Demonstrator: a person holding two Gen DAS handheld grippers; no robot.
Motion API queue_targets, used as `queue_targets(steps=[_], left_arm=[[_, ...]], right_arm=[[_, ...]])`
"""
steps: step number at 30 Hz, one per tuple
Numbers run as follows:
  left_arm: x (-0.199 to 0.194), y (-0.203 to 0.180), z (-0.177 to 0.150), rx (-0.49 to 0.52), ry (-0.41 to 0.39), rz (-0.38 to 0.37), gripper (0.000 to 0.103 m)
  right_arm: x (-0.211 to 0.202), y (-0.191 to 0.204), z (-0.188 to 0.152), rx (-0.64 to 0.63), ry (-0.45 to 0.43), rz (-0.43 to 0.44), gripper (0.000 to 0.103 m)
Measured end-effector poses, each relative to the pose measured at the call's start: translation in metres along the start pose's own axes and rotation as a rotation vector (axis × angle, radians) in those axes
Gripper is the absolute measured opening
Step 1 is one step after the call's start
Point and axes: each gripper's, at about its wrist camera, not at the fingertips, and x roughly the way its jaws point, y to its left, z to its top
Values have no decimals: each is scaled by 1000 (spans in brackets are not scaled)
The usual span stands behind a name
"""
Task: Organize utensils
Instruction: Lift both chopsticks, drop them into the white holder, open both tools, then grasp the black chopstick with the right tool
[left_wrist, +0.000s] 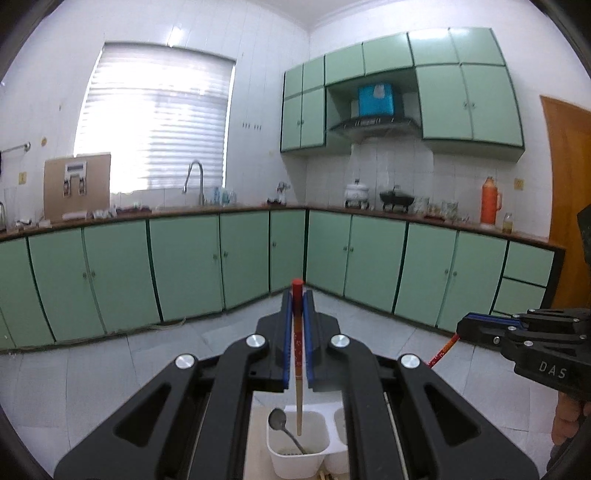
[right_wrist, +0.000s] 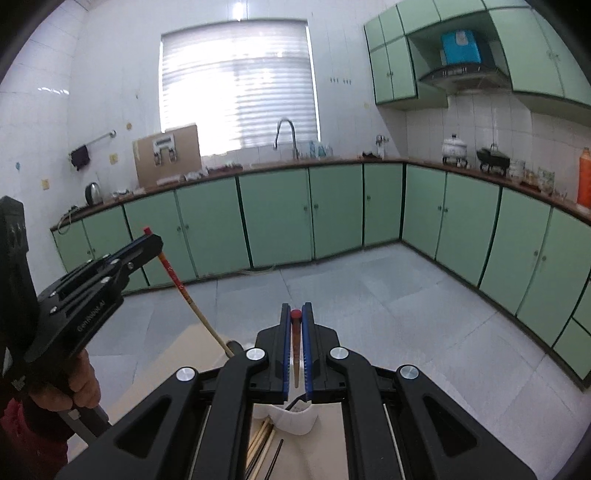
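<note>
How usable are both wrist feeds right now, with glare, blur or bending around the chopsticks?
Left wrist view: the window is blown out, cabinet lines bow from the fisheye, and the chopstick in the left gripper is sharp. Right wrist view: same window glare, edges slightly smeared, and the right gripper is crisp on its chopstick.

A kitchen is lined with pale green base cabinets (left_wrist: 184, 266) along two walls. A window with white blinds (left_wrist: 155, 122) is set above a curved faucet (left_wrist: 195, 181). A cardboard box (left_wrist: 77, 184) is placed far left on the countertop. An orange thermos (left_wrist: 490, 201) is seen far right, beside a wooden door (left_wrist: 569, 192). A range hood (left_wrist: 373, 123) is mounted between the upper cabinets (left_wrist: 469, 99).
</note>
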Motion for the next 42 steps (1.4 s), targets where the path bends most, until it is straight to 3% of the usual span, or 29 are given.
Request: queue_targets(steps=[10, 12, 13, 14, 16, 21, 23, 27, 33, 42], left_arm=[[46, 21, -42, 5, 151, -3, 7], [45, 24, -46, 8, 160, -5, 13], [43, 26, -48, 5, 159, -6, 22], [40, 28, -48, 2, 155, -5, 31], [33, 31, -50, -4, 144, -3, 37], [1, 34, -54, -7, 98, 8, 53], [-19, 34, -60, -2, 69, 25, 66], [-48, 32, -81, -7, 65, 36, 74], [-77, 30, -128, -5, 135, 49, 79], [-95, 41, -202, -24, 311, 79, 79]], right_arm=[[39, 0, -29, -9, 105, 13, 6], [40, -2, -31, -5, 109, 12, 7], [38, -3, -34, 0, 109, 8, 8], [37, -3, -35, 2, 106, 7, 10], [28, -5, -37, 3, 84, -7, 19], [-5, -2, -46, 4, 4, -59, 53], [-17, 0, -53, 9, -24, -76, 63], [-42, 5, -82, 40, -71, -115, 80], [-54, 18, -139, 58, -34, -141, 86], [-46, 31, -223, 96, 119, -167, 86]])
